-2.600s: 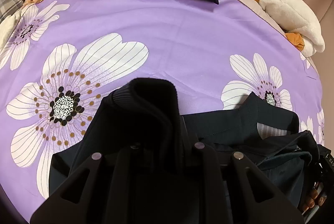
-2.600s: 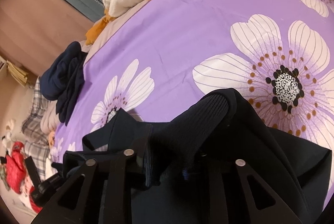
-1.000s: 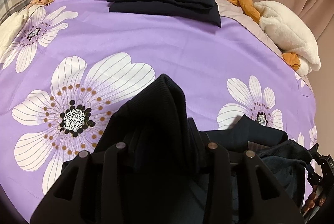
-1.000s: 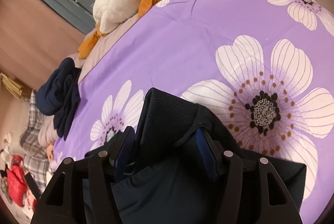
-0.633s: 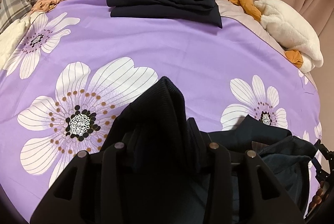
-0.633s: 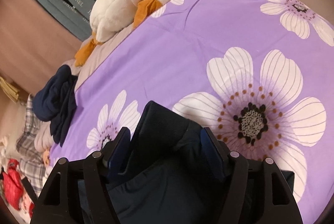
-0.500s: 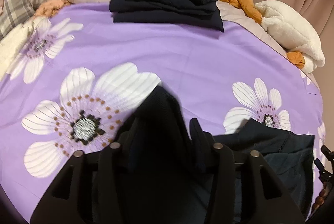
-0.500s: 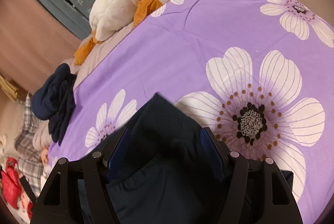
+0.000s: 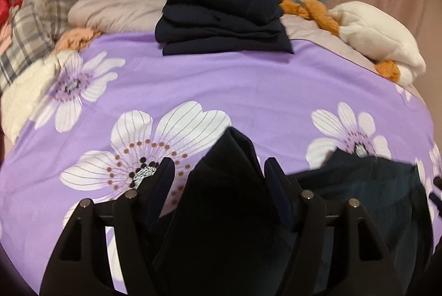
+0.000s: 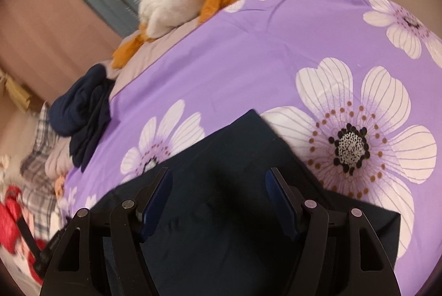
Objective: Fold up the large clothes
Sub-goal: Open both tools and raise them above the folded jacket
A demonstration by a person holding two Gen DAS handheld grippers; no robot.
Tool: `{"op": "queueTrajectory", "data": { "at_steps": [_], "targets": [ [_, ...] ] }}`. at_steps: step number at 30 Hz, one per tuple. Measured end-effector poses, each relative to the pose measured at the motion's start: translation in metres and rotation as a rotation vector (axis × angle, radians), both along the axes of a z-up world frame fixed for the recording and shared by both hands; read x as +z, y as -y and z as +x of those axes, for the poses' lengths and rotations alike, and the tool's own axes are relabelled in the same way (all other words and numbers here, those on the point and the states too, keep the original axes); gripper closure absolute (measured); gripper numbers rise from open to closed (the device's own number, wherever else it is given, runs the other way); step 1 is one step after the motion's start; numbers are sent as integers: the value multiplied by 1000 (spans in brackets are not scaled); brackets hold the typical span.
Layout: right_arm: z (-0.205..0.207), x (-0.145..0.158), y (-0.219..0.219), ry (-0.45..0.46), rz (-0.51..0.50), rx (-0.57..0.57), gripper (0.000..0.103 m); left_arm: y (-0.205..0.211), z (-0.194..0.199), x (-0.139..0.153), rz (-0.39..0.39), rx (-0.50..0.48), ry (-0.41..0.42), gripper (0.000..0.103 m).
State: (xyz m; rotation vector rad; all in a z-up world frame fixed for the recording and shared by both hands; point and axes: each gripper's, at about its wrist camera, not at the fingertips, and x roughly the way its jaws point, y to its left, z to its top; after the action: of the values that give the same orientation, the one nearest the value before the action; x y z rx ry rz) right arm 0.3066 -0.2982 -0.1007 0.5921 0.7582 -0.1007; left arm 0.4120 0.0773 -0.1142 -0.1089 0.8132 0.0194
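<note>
Left wrist view showed the left gripper (image 9: 219, 177) with jaws just spreading apart, a dark navy garment (image 9: 229, 199) peaking loose between them at lower centre; the right gripper (image 10: 219, 188) stood likewise parted over it on the purple floral bedspread (image 9: 248, 86), folded navy clothes (image 9: 221, 11) stacked at upper centre.

The left gripper (image 9: 219, 171) has a matte black frame of angular struts with triangular cut-outs, silver round screw heads at the pivots, and dark blue pads (image 9: 277, 192) lining its fingers. The right gripper (image 10: 219, 182) is built the same: black struts, silver screws, brighter blue pads (image 10: 156, 199).
</note>
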Motion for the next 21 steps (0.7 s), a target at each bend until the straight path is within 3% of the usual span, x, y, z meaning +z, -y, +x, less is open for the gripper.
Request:
{"op": "queueTrajectory", "data": {
  "at_steps": [4,10,16,21],
  "targets": [
    [-23,2,-19,24,-74,79,33,5,-38,7,32,-78,39,36],
    [-61,-2,-52,39,-215,200,33,11,-87,2,46,-154,34,36],
    [-84,-4,-83,49,-372,290,33,20,-113,-11,61,-185,16,36],
    [-88,-14,-100,12,-461,337,33,23,-124,-34,69,-205,-45,37]
  ]
}}
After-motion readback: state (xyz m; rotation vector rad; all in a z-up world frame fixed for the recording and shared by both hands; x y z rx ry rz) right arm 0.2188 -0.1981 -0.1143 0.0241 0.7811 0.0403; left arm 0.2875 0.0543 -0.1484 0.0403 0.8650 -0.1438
